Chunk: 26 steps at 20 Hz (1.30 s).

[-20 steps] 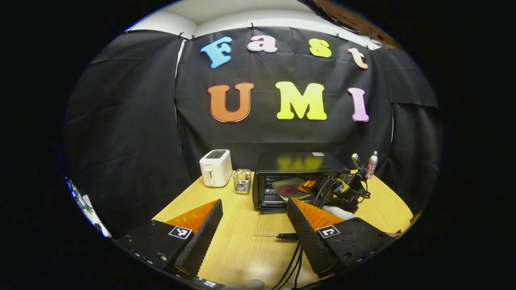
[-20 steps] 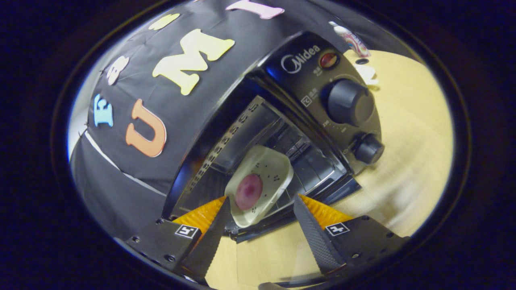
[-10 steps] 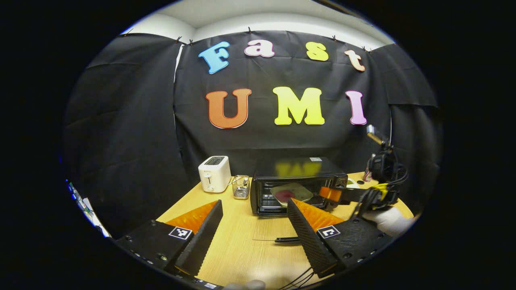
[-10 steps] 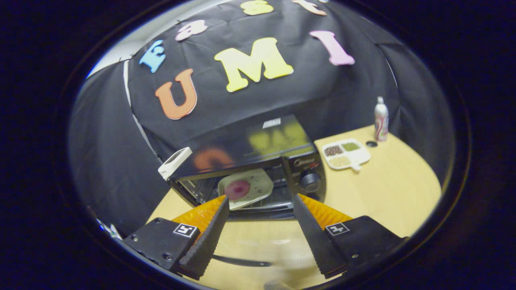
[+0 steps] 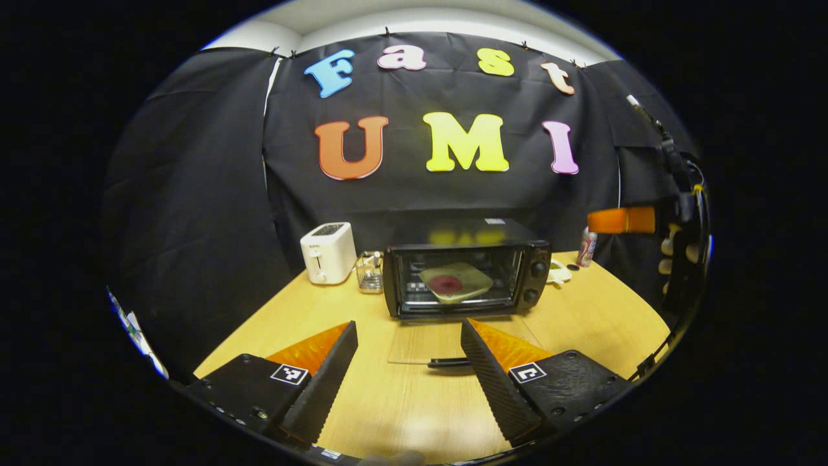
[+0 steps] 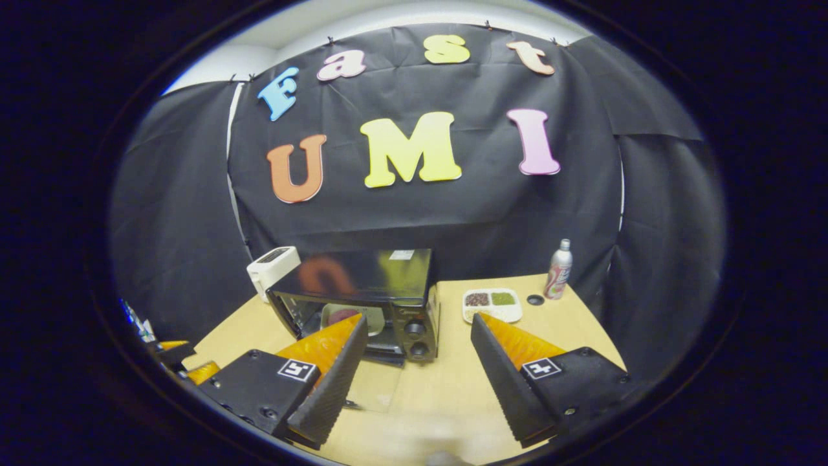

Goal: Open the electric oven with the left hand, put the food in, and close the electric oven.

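With the plate of food (image 5: 455, 282) already sitting inside the electric oven (image 5: 466, 270), only closing remains. Needs left gripper (image 5: 409, 375), fingers spread and empty, under the lowered glass door (image 5: 453, 340) in front of the oven, lifting by its handle (image 5: 448, 362); right gripper (image 6: 419, 372) likewise spread, empty

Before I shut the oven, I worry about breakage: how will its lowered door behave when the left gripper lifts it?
The door looks like clear glass, so probably stiff and fragile if slammed. Its dark handle seems the safer grip. The oven looks boxy and flat-based, unlikely to tip.
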### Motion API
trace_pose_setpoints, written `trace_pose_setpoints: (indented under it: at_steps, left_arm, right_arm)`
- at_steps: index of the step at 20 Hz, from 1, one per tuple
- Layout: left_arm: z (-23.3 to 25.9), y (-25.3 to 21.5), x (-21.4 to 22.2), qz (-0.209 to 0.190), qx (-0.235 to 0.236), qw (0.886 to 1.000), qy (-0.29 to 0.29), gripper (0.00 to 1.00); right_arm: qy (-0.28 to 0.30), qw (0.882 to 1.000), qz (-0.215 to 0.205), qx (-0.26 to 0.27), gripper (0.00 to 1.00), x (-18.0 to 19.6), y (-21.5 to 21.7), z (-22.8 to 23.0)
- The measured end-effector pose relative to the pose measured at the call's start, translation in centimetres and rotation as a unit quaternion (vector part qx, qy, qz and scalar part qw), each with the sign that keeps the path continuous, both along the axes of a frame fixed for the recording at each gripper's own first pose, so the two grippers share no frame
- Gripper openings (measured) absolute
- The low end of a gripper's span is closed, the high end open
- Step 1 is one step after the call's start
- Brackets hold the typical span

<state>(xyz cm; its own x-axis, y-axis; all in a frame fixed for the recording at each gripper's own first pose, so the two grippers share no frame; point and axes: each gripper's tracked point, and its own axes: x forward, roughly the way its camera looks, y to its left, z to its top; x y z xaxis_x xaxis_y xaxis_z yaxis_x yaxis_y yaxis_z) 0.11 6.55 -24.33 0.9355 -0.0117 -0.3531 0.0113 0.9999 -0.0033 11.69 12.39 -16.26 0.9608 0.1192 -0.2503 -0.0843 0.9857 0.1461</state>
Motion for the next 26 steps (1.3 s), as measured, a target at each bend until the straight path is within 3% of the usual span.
trace_pose_setpoints:
  at_steps: [5,6,7,10,14,18,20,21,22,26]
  left_arm:
    - [-7.6,-2.6,-0.2,-0.019,-0.023,0.998,0.052,0.97]
    - [-8.7,-3.0,-0.3,-0.023,-0.027,0.998,0.058,0.97]
    - [-9.8,-3.6,-0.3,-0.028,-0.031,0.997,0.065,0.97]
    - [-12.6,-5.4,0.5,-0.048,-0.029,0.995,0.083,0.97]
    - [-14.7,-7.1,2.3,-0.062,-0.035,0.992,0.101,0.97]
    - [-16.0,-7.3,4.0,-0.054,-0.036,0.992,0.108,0.96]
    - [-16.6,-7.2,4.2,-0.049,-0.038,0.991,0.115,0.97]
    - [-16.8,-7.3,4.3,-0.052,-0.040,0.991,0.117,0.97]
    - [-17.0,-7.4,4.2,-0.053,-0.040,0.990,0.122,0.97]
    - [-16.2,-7.9,4.5,-0.060,-0.036,0.991,0.112,0.98]
  right_arm:
    - [-0.008,1.000,-0.017,-0.015,0.96,-2.3,-3.2,2.3]
    - [-0.008,1.000,-0.020,-0.018,1.00,-2.8,-3.6,2.6]
    - [-0.009,0.999,-0.022,-0.024,0.96,-3.2,-4.0,2.9]
    - [-0.008,0.999,-0.024,-0.039,0.96,-4.2,-4.2,3.3]
    - [-0.002,0.999,-0.029,-0.036,1.00,-4.7,-4.4,3.9]
    - [-0.004,0.999,-0.035,-0.038,0.96,-4.8,-4.8,4.7]
    - [-0.003,0.998,-0.036,-0.042,1.00,-4.6,-4.9,4.8]
    - [-0.002,0.998,-0.036,-0.042,0.96,-4.6,-4.9,4.8]
    - [0.000,0.998,-0.036,-0.042,1.00,-4.5,-4.9,4.6]
    - [0.010,0.998,-0.036,-0.042,0.97,-4.2,-4.9,4.0]
